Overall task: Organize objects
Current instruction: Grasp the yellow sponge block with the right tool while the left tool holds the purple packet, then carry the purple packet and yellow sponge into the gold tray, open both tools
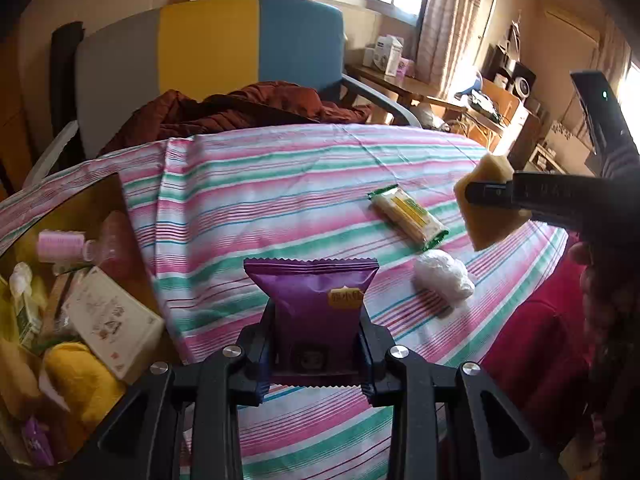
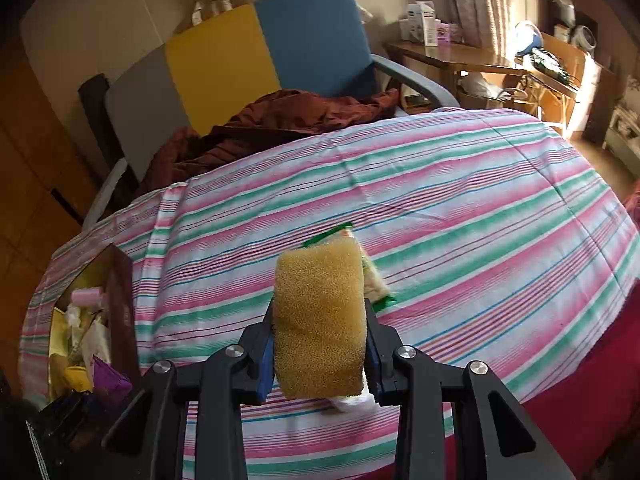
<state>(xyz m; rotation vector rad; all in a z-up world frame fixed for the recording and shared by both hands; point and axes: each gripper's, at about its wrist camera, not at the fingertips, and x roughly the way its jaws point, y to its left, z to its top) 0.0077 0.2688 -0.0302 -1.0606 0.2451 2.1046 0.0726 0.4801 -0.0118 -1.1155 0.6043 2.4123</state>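
— Jaws, left wrist view?
— My left gripper [image 1: 318,344] is clamped on one purple packet [image 1: 314,300]; one green-ended wrapper [image 1: 408,216] and one white bundle [image 1: 444,276] lie on the striped surface [image 1: 280,184].
— Right wrist view?
— My right gripper [image 2: 320,344] grips one yellow sponge [image 2: 320,320], off the surface.

Left gripper [image 1: 318,338] low at frame bottom, jaws clamped on purple snack packet [image 1: 316,304] held upright, right gripper [image 2: 320,344] raised above the surface, jaws pressed into yellow sponge [image 2: 320,320], seen side-on from left wrist view.
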